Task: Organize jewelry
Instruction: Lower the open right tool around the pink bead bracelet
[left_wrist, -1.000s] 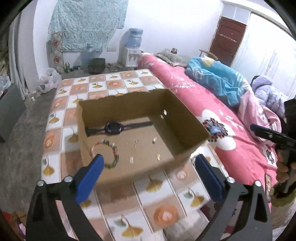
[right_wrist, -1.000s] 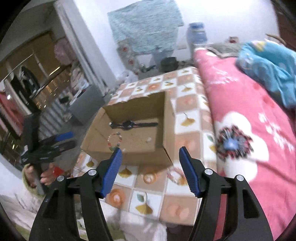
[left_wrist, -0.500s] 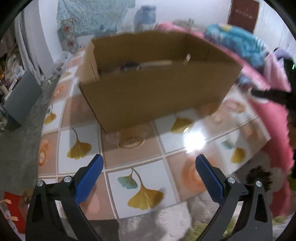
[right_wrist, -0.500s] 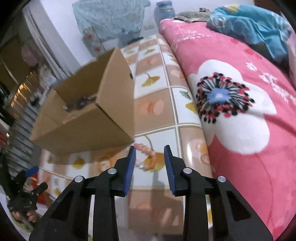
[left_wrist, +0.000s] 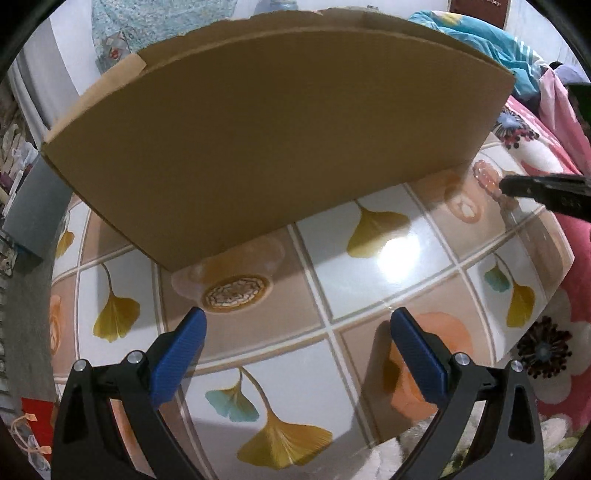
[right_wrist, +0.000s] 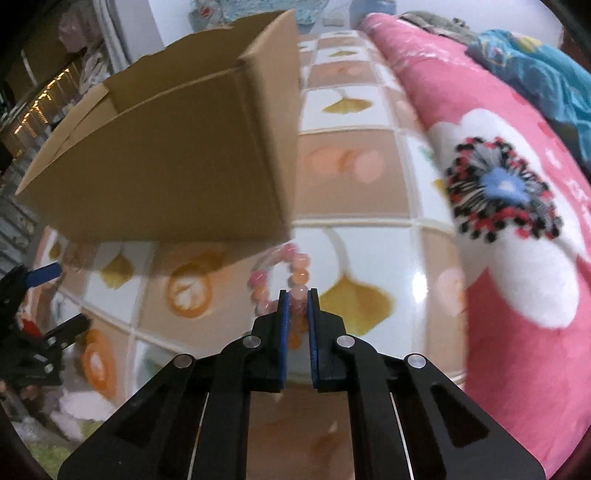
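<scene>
One pink bead bracelet (right_wrist: 280, 280) lies on the tiled surface (right_wrist: 354, 251) beside one cardboard box (right_wrist: 177, 155). The right gripper (right_wrist: 296, 295) fingers are closing, pinching its beads. The left gripper (left_wrist: 297, 332) fingers are spread, empty.

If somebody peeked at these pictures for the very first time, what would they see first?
Probably the big brown cardboard box sitting on the table with the ginkgo-leaf tiles, because it fills most of the left view. Next, the pink bead bracelet lying by the box's near corner, with the right gripper closing its blue fingers on the beads. Beside the table lies a bright pink flowered blanket.
</scene>
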